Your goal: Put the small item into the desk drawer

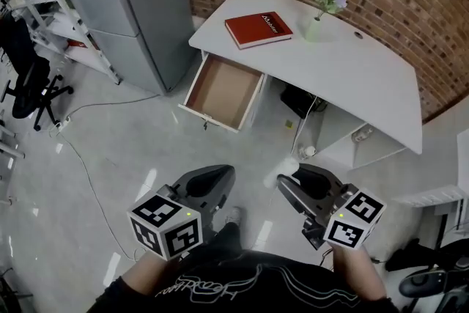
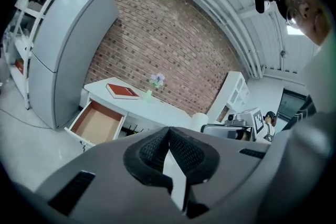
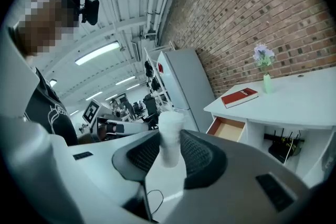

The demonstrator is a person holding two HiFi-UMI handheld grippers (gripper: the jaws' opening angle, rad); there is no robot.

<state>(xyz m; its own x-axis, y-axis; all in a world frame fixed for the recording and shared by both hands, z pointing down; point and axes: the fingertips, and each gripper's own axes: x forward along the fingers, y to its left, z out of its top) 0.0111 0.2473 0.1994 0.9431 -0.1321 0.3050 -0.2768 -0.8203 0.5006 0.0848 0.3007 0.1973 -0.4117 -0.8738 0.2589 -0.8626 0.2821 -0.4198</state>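
Grips a small white cylinder (image 3: 169, 134) in the right hand-held gripper (image 3: 170, 148), pads pressed on opposite sides of its round wall, one end standing clear above the jaws; carries it in the air in front of the body, well apart from the desk. Carries the left hand-held gripper (image 2: 168, 136) clenched, tips together on nothing, beside the right one.

Faces, across bare floor, a white desk surface (image 1: 344, 62) set against a brick wall, with a red book (image 1: 258, 29) and a small vase of lilac flowers (image 1: 322, 11) on it; finds the drawer (image 1: 223, 91) under the left end pulled well out, brown inside, nothing in it; passes a tall grey refrigerator (image 1: 139, 4) just left of that drawer.

Judged from size and matt pale look: probably light; likely plastic or foam, though cannot tell which; probably not fragile. Smooth and round, so apt to twist or squirt out from flat pads if squeezed off-centre or too hard. Best taken as now, across the middle of the barrel, with modest pressure; no gain in shifting toward either end. Worth lowering close to the drawer's bottom before letting go; dropped from height or laid on its side, likely to roll against the drawer's walls.
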